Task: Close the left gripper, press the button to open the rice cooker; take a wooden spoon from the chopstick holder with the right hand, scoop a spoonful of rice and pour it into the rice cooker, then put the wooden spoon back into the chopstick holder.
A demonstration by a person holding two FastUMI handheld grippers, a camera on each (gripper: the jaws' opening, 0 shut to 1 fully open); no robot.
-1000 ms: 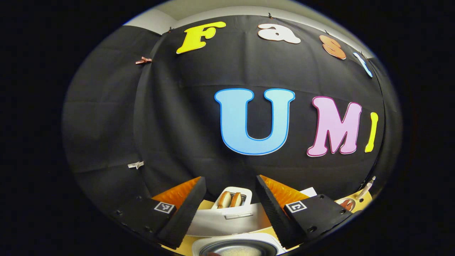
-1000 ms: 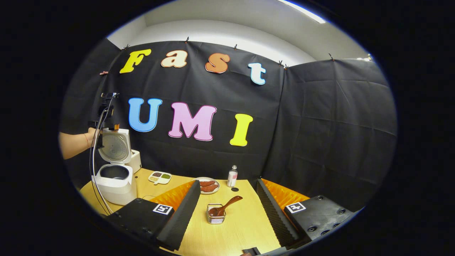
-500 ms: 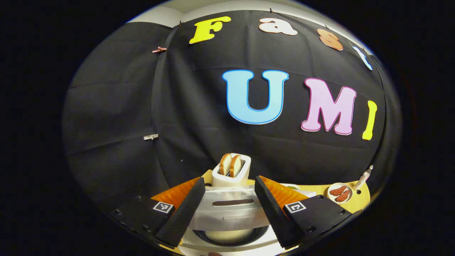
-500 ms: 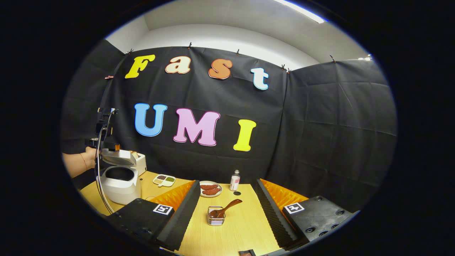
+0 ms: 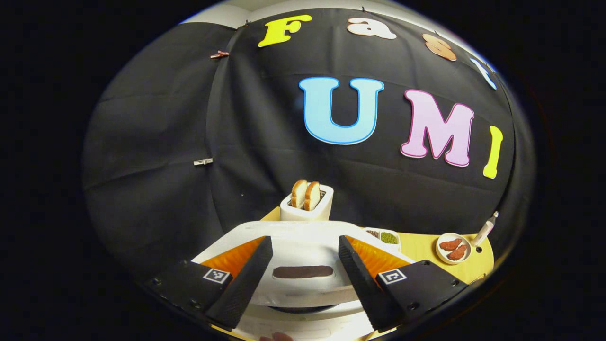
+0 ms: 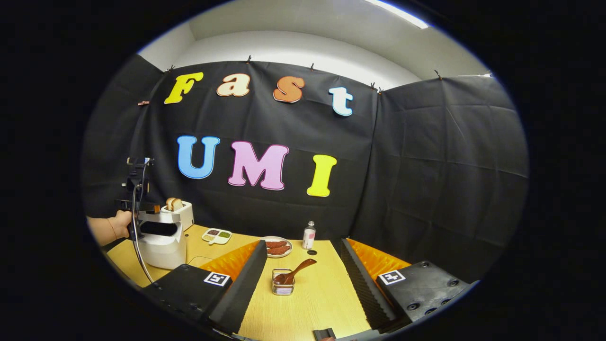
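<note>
Bright overhead ceiling strip light point(image 6: 400, 12), sharp centre, heavy fisheye edge warp, soft shadows

Rice cooker lid point(image 5: 303, 246) swings down from upright, nearly shut beneath left gripper point(image 5: 303, 270), uncovering toaster point(image 5: 307, 208) beyond its fingers.

White rice cooker point(image 6: 162, 239), lid nearly shut

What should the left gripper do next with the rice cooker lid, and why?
Probably press the lid down until it shuts. The left gripper, open, sits over the lid, a dark gap shows between it and the rice cooker body, and the wooden spoon rests in the chopstick holder.
</note>
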